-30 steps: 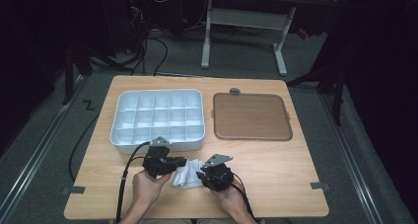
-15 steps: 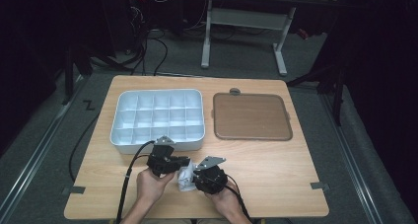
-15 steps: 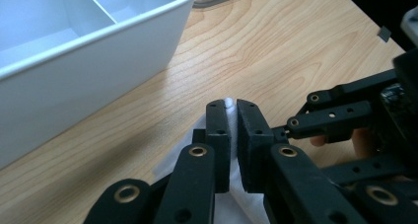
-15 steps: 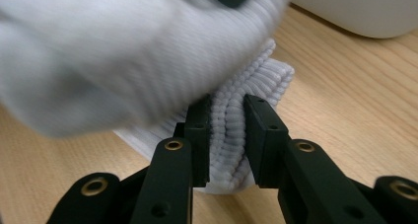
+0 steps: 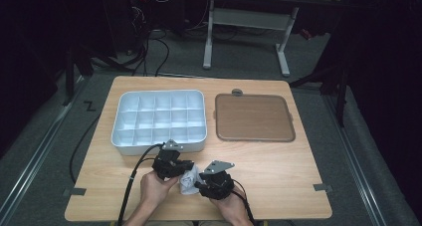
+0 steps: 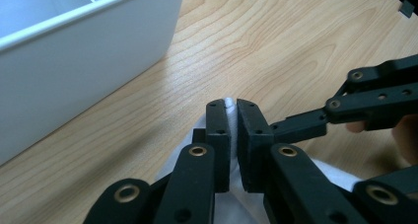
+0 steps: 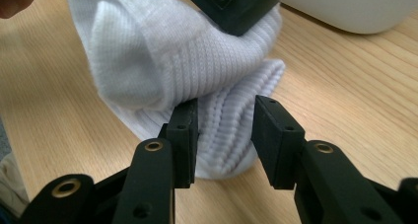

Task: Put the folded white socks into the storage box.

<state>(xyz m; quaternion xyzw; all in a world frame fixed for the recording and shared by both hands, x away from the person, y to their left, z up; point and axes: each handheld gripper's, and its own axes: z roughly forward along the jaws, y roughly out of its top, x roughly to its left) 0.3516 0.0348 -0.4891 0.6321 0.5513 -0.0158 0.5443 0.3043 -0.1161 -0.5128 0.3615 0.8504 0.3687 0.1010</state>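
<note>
A white ribbed sock (image 5: 189,179) lies bunched near the table's front edge, between my two grippers. My left gripper (image 5: 180,167) is shut on a fold of it; in the left gripper view its jaws (image 6: 231,105) pinch a sliver of white fabric. My right gripper (image 5: 201,184) faces it from the right. Its jaws have just been opening and now stand apart around the sock's ribbed cuff (image 7: 224,130), not pressing it. Above them the sock (image 7: 157,51) hangs from the left gripper's jaw (image 7: 226,2).
A white compartment tray (image 5: 158,97) stands just behind the hands, its wall close in both gripper views (image 6: 74,61) (image 7: 355,7). A brown flat tray (image 5: 254,117) lies to its right, with a small grey knob (image 5: 237,92) behind it. Bare wood stretches to the right.
The right gripper has shifted slightly towards the left one, and the sock between them looks more bunched. The left hand has kept still.
</note>
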